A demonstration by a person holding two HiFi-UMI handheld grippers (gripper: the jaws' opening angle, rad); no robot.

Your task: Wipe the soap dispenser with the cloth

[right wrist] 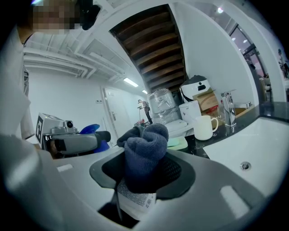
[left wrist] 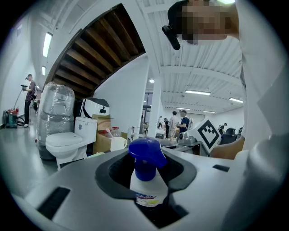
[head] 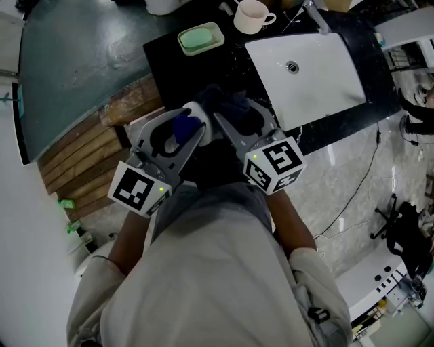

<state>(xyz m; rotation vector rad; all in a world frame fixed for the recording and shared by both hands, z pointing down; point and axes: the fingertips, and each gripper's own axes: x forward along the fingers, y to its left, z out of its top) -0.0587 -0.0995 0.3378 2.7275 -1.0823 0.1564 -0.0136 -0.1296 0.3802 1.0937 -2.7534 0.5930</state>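
Note:
The soap dispenser [left wrist: 146, 180], a white bottle with a blue pump head [head: 184, 127], stands upright between the jaws of my left gripper [left wrist: 147, 187], which is shut on its body. My right gripper [right wrist: 142, 180] is shut on a bunched dark blue cloth [right wrist: 144, 153] with a white label hanging below it. In the head view both grippers are held side by side over the front edge of the black counter [head: 163, 64]. There the cloth [head: 227, 105] sits just right of and beyond the bottle. Whether they touch is hidden.
A white sink basin [head: 308, 74] with a faucet [head: 315, 15] lies to the right. A white cup [head: 252, 16] and a green soap dish [head: 201, 38] stand at the counter's back. A toilet [left wrist: 67, 140] and people show far off.

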